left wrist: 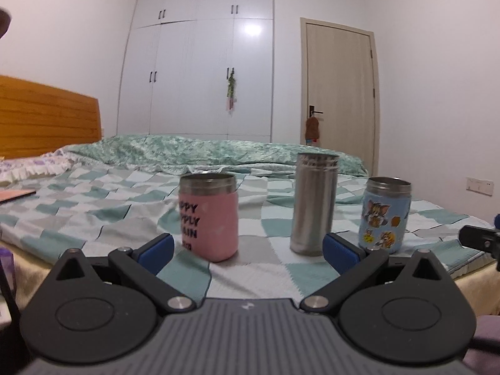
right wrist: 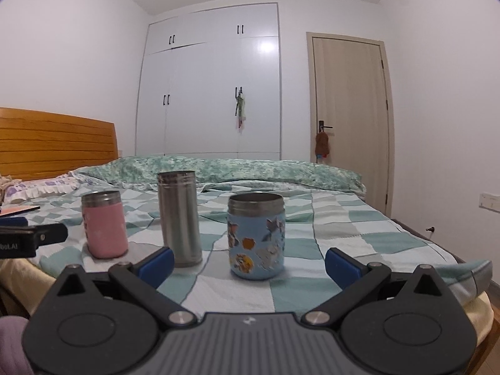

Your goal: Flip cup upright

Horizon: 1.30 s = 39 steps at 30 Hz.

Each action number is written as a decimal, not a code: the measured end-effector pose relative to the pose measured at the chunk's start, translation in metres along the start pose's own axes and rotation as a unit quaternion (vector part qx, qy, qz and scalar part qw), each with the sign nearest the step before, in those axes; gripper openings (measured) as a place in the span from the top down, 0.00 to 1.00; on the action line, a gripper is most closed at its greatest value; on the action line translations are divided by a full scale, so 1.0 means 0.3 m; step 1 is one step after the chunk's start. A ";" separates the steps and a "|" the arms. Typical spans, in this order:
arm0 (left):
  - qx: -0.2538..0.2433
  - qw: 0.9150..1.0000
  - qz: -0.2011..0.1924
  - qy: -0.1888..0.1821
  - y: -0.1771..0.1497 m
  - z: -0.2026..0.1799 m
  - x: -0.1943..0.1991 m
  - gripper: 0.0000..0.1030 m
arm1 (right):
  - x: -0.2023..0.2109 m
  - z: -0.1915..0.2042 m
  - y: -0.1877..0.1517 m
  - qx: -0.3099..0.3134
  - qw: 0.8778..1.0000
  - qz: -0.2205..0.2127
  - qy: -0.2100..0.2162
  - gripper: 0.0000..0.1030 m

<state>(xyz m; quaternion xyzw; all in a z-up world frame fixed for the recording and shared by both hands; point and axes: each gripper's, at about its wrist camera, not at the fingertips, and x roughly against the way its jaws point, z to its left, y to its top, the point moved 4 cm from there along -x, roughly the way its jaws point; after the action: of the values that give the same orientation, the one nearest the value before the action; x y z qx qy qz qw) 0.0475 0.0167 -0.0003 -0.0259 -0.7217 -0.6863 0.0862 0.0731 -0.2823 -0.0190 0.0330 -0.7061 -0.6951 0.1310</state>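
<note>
Three cups stand upright in a row on the checked bedspread (left wrist: 93, 206), open mouths up. The pink cup (left wrist: 208, 217) is on the left, the tall plain steel cup (left wrist: 314, 203) in the middle, the blue cartoon cup (left wrist: 385, 215) on the right. They also show in the right wrist view: the pink cup (right wrist: 104, 225), the steel cup (right wrist: 180, 218), the blue cup (right wrist: 257, 236). My left gripper (left wrist: 248, 250) is open and empty, just short of the pink and steel cups. My right gripper (right wrist: 250, 264) is open and empty, with the blue cup just ahead between its fingers.
A rumpled green quilt (left wrist: 203, 150) lies along the far side of the bed. A wooden headboard (left wrist: 47, 118) is at the left. White wardrobes (left wrist: 200, 72) and a door (left wrist: 340, 90) stand behind. The near bed edge (right wrist: 468, 306) runs just below the cups.
</note>
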 end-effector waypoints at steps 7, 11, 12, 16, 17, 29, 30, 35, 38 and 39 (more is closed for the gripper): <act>0.022 1.000 -0.003 0.005 -0.008 0.035 0.006 0.00 | 0.001 -0.009 -0.013 -0.008 1.000 -0.007 -0.005 0.00; 0.019 1.000 -0.004 0.006 -0.006 0.037 0.008 0.00 | 0.000 0.005 -0.013 -0.003 1.000 -0.009 -0.005 0.00; 0.019 1.000 -0.004 0.007 -0.006 0.037 0.009 0.00 | 0.000 0.006 -0.014 -0.002 1.000 -0.010 -0.005 0.00; 0.018 1.000 -0.006 0.008 -0.008 0.035 0.011 0.00 | 0.004 0.003 -0.016 -0.002 1.000 -0.013 -0.005 0.00; 0.018 1.000 -0.006 0.008 -0.008 0.035 0.012 0.00 | 0.006 0.004 -0.016 -0.001 1.000 -0.014 -0.005 0.00; 0.013 1.000 -0.007 0.009 -0.008 0.030 0.016 0.00 | 0.016 0.003 -0.018 -0.001 1.000 -0.017 -0.006 0.00; 0.013 1.000 -0.007 0.008 -0.008 0.030 0.016 0.00 | 0.017 0.002 -0.018 -0.001 1.000 -0.017 -0.006 0.00; 0.013 1.000 -0.007 0.009 -0.008 0.030 0.015 0.00 | 0.015 0.001 -0.018 -0.001 1.000 -0.017 -0.006 0.00; 0.013 1.000 -0.007 0.009 -0.009 0.030 0.015 0.00 | 0.015 0.000 -0.018 -0.001 1.000 -0.016 -0.007 0.00; 0.013 1.000 -0.007 0.009 -0.009 0.030 0.016 0.00 | 0.015 0.000 -0.018 -0.001 1.000 -0.016 -0.007 0.00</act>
<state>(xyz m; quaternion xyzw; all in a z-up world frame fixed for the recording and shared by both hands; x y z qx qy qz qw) 0.0417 0.0250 -0.0024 -0.0135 -0.7298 -0.6778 0.0880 0.0679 -0.2834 -0.0237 0.0397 -0.7057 -0.6980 0.1148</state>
